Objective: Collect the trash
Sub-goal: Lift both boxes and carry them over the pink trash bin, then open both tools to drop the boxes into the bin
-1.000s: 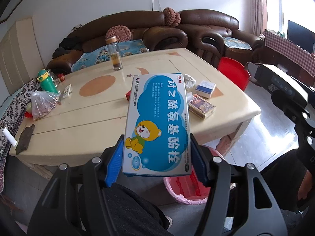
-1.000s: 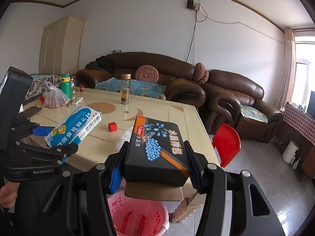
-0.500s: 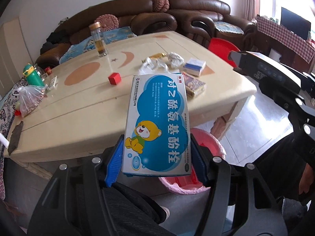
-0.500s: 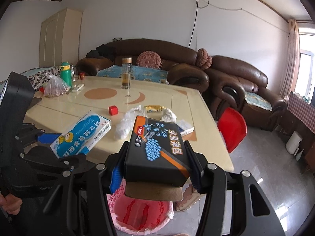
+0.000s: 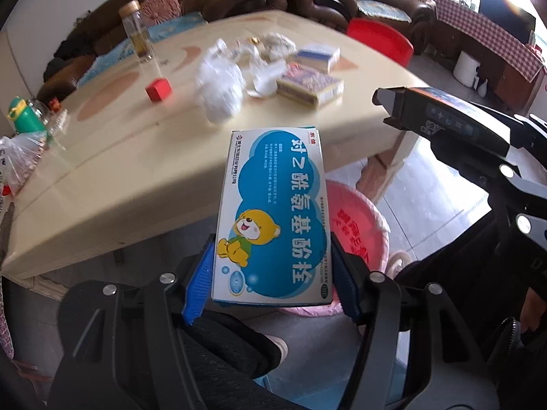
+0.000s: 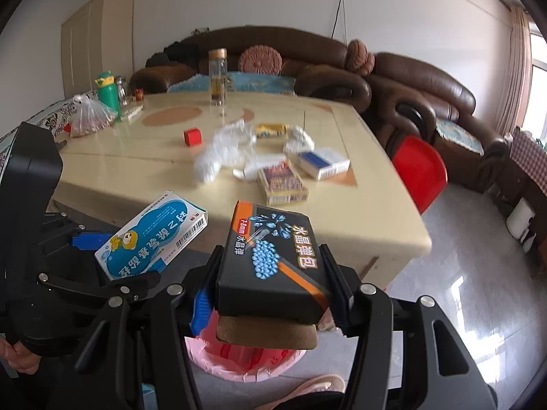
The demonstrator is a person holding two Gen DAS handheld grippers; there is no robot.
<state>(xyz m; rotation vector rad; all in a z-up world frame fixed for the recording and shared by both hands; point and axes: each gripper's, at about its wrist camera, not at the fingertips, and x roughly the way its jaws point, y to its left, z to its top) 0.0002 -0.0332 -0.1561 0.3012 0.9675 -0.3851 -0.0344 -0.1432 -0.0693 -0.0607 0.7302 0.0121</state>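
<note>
My left gripper is shut on a blue and white medicine box with a cartoon bear, and holds it over the near edge of a pink-lined trash bin on the floor. My right gripper is shut on a black box with blue beads printed on it, with a brown card under it, above the same bin. On the cream table lie crumpled white plastic, a patterned box, a blue and white box and a yellow wrapper.
A red cube, a tall glass bottle, a green bottle and a bag of bits stand on the table. A red chair is at its right. Brown sofas line the back wall. A person's shoe is beside the bin.
Both grippers have sunk and tipped downward with their boxes still held. The pink bin now shows larger beneath them, and the table's front edge has risen in both views.
</note>
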